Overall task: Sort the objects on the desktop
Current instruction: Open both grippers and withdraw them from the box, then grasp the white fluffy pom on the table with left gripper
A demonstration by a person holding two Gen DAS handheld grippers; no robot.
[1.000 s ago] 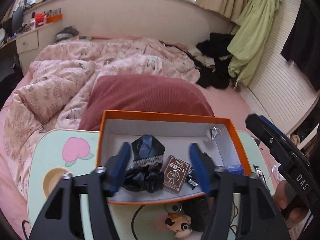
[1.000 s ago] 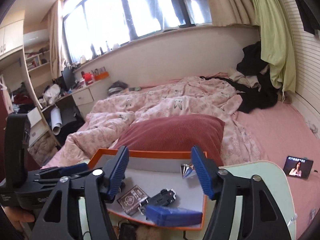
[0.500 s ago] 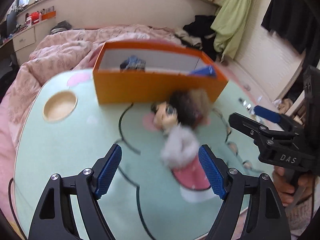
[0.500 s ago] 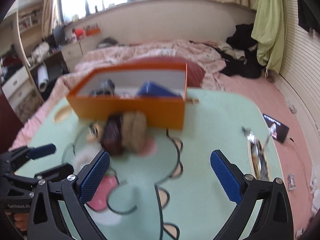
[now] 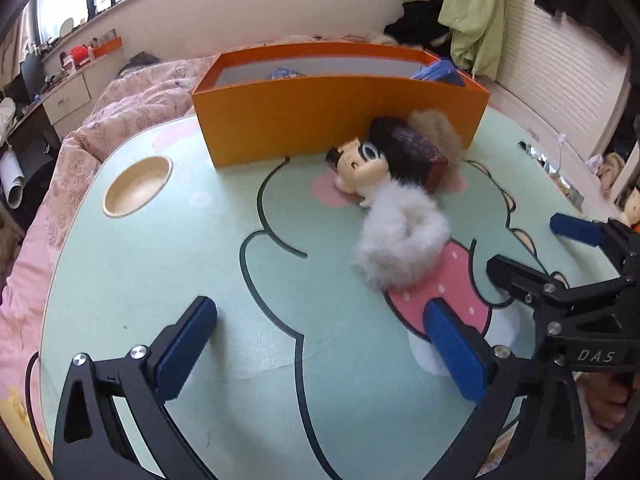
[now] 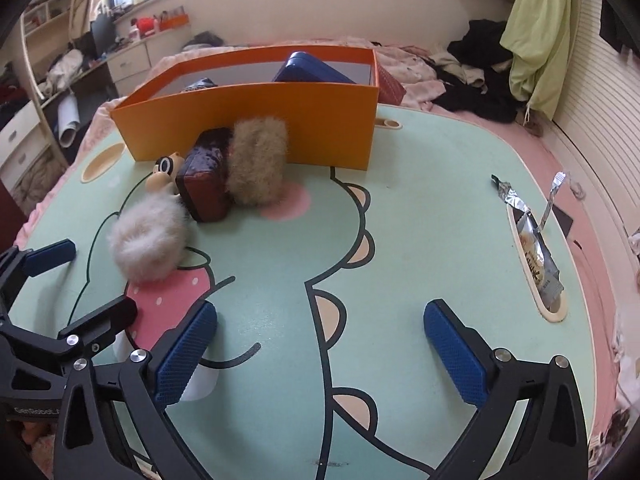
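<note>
Both my grippers, left gripper and right gripper, have just spread wide and hold nothing over the mint cartoon table. A white fluffy scrunchie, small toy figure, maroon box and tan scrunchie cluster against the orange box. I judge that grabbing one may drag its touching neighbours

A rumpled pink quilt covers the bed beside hanging green cloth.
</note>
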